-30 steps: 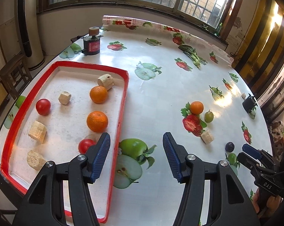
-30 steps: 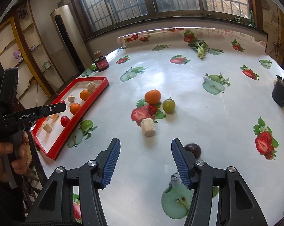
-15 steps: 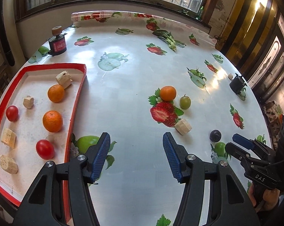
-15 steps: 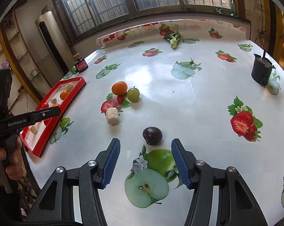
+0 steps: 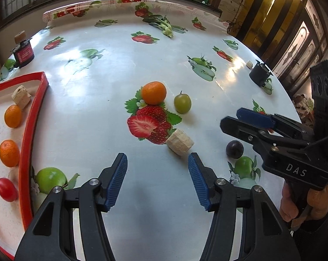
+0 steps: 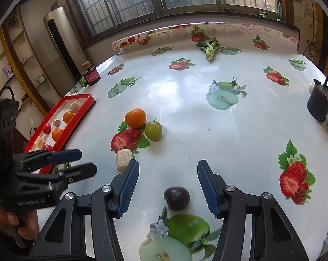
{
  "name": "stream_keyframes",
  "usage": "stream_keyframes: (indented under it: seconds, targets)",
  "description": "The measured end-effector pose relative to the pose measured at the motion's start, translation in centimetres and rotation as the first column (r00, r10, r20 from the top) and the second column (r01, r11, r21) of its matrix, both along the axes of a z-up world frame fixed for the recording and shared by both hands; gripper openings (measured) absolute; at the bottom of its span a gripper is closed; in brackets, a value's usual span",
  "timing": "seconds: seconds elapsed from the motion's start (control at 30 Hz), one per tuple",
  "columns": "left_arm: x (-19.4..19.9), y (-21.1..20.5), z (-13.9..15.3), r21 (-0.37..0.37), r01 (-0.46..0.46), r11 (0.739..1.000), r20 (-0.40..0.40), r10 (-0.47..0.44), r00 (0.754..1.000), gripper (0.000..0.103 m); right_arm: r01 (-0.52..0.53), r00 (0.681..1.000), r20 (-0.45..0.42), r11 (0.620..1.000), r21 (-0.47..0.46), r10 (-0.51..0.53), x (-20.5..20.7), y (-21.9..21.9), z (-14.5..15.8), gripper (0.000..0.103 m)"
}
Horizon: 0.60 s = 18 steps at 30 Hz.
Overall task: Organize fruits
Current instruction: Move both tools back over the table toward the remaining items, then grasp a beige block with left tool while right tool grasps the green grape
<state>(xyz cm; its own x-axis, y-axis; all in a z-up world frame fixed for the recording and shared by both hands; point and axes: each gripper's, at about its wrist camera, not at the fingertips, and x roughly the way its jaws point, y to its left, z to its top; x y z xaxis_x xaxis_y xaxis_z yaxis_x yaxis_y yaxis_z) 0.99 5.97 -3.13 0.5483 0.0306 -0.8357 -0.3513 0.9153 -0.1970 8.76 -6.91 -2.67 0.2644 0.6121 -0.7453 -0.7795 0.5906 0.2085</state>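
A dark plum (image 6: 177,198) lies on the tablecloth between the fingers of my open right gripper (image 6: 168,187); it also shows in the left wrist view (image 5: 234,149). An orange (image 5: 153,92), a green fruit (image 5: 182,103) and a beige chunk (image 5: 179,143) lie mid-table. My left gripper (image 5: 157,180) is open and empty, just short of the beige chunk. The red tray (image 5: 31,128) at the left holds two oranges (image 5: 9,153), a red tomato (image 5: 6,189) and beige chunks.
A dark jar with a red label (image 5: 22,51) stands at the far left. A small black pot (image 5: 259,74) stands at the right edge. Leafy greens (image 5: 164,25) lie at the back. The cloth carries printed apples and strawberries.
My left gripper swung right, away from the tray, toward the loose fruit mid-table. My right gripper moved forward until the plum lies between its fingers. Both stayed open.
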Motion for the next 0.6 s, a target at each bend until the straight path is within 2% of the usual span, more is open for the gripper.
stream_keyframes:
  seconds: [0.1, 0.2, 0.23, 0.27, 0.3, 0.6]
  targets:
    - [1.5, -0.5, -0.6, -0.004, 0.034, 0.999, -0.005, -0.034, 0.999, 0.057, -0.023, 1.000, -0.010, 1.000, -0.002, 0.023, 0.8, 1.6, -0.1, 0.051]
    - [3.0, -0.8, -1.2, -0.005, 0.060, 0.998, -0.003, -0.060, 0.998, 0.057, -0.029, 1.000, -0.013, 1.000, -0.008, 0.029, 1.4, 2.5, -0.3, 0.050]
    - [3.3, -0.7, -1.5, -0.013, 0.070, 0.997, -0.009, -0.070, 0.997, 0.052, -0.028, 0.999, -0.018, 1.000, -0.009, 0.028, 1.6, 2.7, -0.4, 0.049]
    - [3.6, -0.7, -1.7, -0.012, 0.078, 0.997, -0.009, -0.078, 0.997, 0.034, -0.029, 0.999, -0.023, 1.000, -0.010, 0.029, 1.8, 2.8, -0.5, 0.047]
    - [3.6, -0.7, -1.7, -0.002, 0.082, 0.997, -0.006, -0.082, 0.997, 0.031, -0.031, 0.999, -0.028, 0.999, -0.010, 0.031, 2.0, 3.0, -0.7, 0.046]
    - [0.9, 2.8, 0.0, -0.003, -0.006, 1.000, 0.038, 0.006, 0.999, 0.031, -0.070, 0.996, -0.052, 0.997, -0.042, 0.068, 2.3, 6.4, -2.3, 0.043]
